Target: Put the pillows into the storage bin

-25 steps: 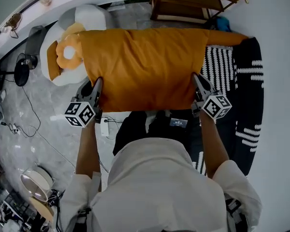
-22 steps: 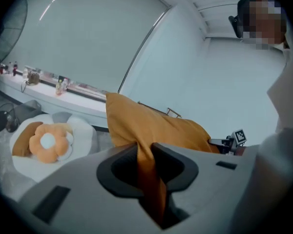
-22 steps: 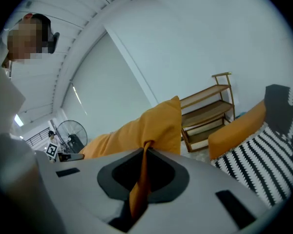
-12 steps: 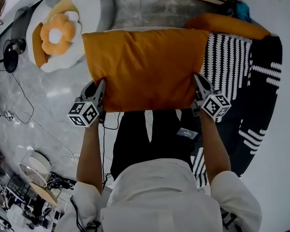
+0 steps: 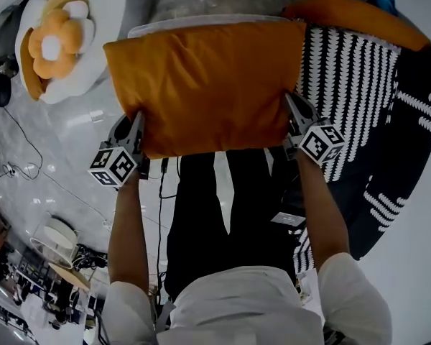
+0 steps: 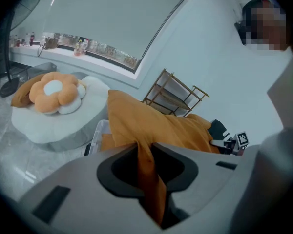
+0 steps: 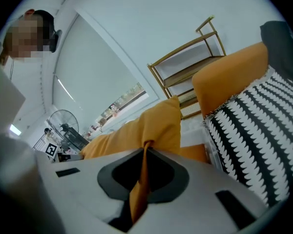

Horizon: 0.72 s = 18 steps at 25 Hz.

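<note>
The orange pillow [image 5: 208,85] is big, soft and puffy, with a few wrinkles in its cloth. I hold it out flat over the clear storage bin [image 5: 201,22]. The bin's pale rim peeks out behind it. My left fingers [image 5: 138,124] are squeezed tight on the near left corner. My right fingers [image 5: 296,111] are squeezed tight on the near right corner. A black and white striped pillow [image 5: 359,70] lies just to the right. A flower cushion [image 5: 54,38] sits on a round white seat [image 5: 100,56] to the left.
</note>
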Each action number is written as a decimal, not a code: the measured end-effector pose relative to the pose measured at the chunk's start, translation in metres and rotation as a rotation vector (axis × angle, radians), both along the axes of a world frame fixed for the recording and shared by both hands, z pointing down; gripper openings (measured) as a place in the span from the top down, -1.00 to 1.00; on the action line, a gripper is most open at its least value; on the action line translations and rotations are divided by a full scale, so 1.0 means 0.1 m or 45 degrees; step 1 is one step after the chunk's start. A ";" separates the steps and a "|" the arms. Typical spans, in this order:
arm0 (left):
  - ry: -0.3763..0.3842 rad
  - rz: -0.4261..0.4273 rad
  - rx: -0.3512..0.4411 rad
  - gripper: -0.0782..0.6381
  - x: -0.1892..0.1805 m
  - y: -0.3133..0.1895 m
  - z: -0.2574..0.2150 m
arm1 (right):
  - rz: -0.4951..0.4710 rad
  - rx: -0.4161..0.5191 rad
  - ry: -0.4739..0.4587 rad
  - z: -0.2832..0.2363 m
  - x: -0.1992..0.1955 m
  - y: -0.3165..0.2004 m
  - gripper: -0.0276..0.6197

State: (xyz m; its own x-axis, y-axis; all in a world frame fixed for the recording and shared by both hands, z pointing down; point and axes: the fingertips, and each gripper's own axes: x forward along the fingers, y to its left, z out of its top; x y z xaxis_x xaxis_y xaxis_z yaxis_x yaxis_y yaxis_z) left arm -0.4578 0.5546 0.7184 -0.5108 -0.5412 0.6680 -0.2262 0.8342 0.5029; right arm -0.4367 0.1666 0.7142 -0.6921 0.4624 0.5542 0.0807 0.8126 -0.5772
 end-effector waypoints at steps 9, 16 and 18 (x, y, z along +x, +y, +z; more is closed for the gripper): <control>0.041 0.025 -0.041 0.55 -0.14 -0.17 0.75 | 0.028 -0.021 0.017 0.71 -0.08 -0.17 0.79; 0.071 0.025 -0.035 0.49 -0.29 -0.13 1.10 | 0.038 -0.029 0.065 1.08 -0.17 -0.21 0.79; 0.092 0.004 -0.114 0.28 -0.28 0.01 1.25 | 0.065 0.032 0.132 1.30 -0.10 -0.30 0.77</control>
